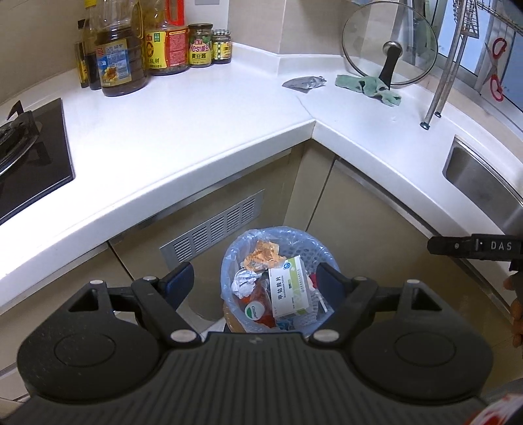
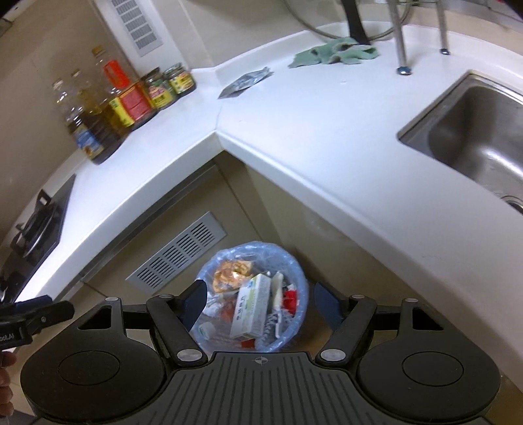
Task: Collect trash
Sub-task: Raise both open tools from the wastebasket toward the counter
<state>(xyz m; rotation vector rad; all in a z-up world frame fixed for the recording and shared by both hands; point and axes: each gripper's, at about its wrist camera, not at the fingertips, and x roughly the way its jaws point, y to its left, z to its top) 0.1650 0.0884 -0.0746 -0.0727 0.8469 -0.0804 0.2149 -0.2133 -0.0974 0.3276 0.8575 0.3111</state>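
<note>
Below the worktop (image 1: 183,130) corner, on the floor against the cabinet: trash bin (image 1: 228,261) with a clear blue liner, already loaded. White medicine box (image 1: 289,286) on top, orange wrapper (image 1: 264,256) behind it, crumpled paper (image 1: 243,282) to the left.

Left gripper (image 1: 253,278) hangs over the bin, jaws spread wide, nothing between them; the bin shows through the gap. Right gripper (image 2: 258,302) likewise over the bin, jaws well apart and empty.

Left to right on the worktop:
- Stove (image 1: 29,157) at the far left edge.
- Oil bottles (image 1: 119,62) and jars (image 1: 200,45) in the back corner. Labels crisp in the left view, smeared by blur in the right.
- Silver foil packet (image 1: 304,82) lying flat near the corner seam, not yet binned. Just left of the green rag (image 1: 369,86), not touching it.
- Metal rack legs (image 1: 438,94) beside the rag.
- Sink (image 2: 474,137) at the right.

View differences:
- Left view only: the whole glass pot lid (image 1: 389,42) leaning upright behind the rag, and red scissors (image 1: 497,70) hanging by the window. Right view shows just the lid's lower rim and black handle.
- Right view only: the sink basin interior and part of the drain. Left view catches only a sliver of the basin.
- Right view only: a second vent grille (image 2: 137,27) up on the wall. Both views show the cabinet vent (image 1: 212,225) behind the bin.
- Each view catches the other gripper's tip at its frame edge.
</note>
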